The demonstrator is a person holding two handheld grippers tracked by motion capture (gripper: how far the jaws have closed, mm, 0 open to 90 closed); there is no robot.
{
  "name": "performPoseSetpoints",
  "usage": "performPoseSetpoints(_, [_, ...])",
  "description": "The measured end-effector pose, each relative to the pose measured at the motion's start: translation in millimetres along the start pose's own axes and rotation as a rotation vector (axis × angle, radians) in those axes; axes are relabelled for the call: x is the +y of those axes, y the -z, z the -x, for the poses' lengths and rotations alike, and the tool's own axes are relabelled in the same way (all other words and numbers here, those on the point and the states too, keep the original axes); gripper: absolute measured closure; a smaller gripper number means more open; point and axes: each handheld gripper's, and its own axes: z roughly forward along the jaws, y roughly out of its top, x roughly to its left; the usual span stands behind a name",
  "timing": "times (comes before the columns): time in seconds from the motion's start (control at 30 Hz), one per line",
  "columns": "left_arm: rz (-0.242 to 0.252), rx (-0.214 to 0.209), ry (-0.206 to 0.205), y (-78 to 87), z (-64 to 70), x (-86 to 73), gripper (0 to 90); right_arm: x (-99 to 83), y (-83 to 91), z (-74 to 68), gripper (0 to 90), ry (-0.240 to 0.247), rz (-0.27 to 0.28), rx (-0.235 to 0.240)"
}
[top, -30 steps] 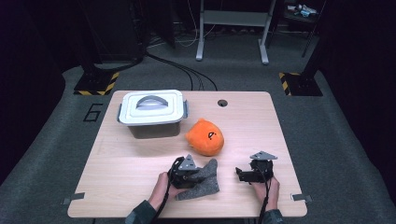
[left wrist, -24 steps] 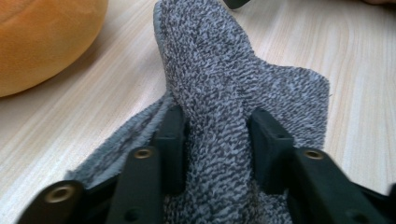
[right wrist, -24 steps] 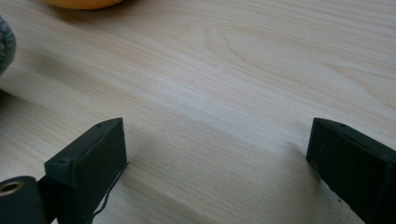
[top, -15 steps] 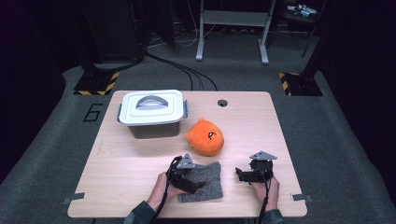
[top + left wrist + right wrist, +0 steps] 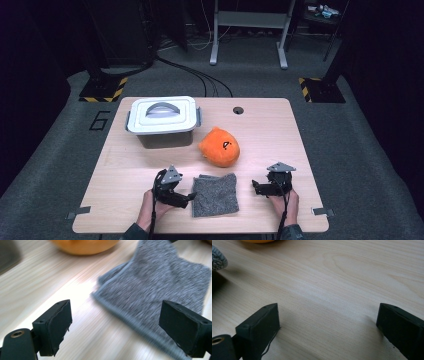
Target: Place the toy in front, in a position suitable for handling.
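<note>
Orange plush (image 5: 85,245) cropped by top edge

Black grippers (image 5: 187,199) — blocky jaws, grey three-cornered top plates.

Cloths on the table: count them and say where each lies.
1. The cloth lies folded flat at the near edge between the left gripper and right gripper, in front of the orange toy.

A lab: dark curtains, floor cables (image 5: 200,75), hazard-taped stand bases (image 5: 102,89), numbered carpet.
</note>
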Motion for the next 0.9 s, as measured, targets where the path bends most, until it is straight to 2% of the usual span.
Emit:
performPoseSetpoints(0.3, [-0.010,0.124,0.074,22.9,-20.0,-35.7,10.4,0.0,0.2,0.1,3.6,-0.003,0.001,0.002])
performPoseSetpoints(0.4, [-0.006,0.174,0.085,29.5,-29.6,-44.4,10.4,-0.1,0.2,0.5,3.5,0.001,0.003,0.004])
performPoseSetpoints(0.53, [-0.009,0.216,0.111,33.4,-38.9,-51.7,10.4,-0.1,0.2,1.3,2.9,0.004,0.006,0.002])
performPoseSetpoints(0.57, [-0.016,0.218,0.114,33.7,-40.7,-52.7,10.4,-0.2,0.9,0.6,2.5,-0.015,0.004,0.008])
performPoseSetpoints(0.77, [-0.025,0.244,0.118,30.8,-44.9,-57.0,10.4,-1.9,5.3,0.9,0.9,-0.042,0.019,0.041])
performPoseSetpoints(0.9, [-0.033,0.242,0.111,29.3,-45.9,-58.0,10.4,-2.5,13.7,-3.1,0.7,-0.029,0.031,0.059])
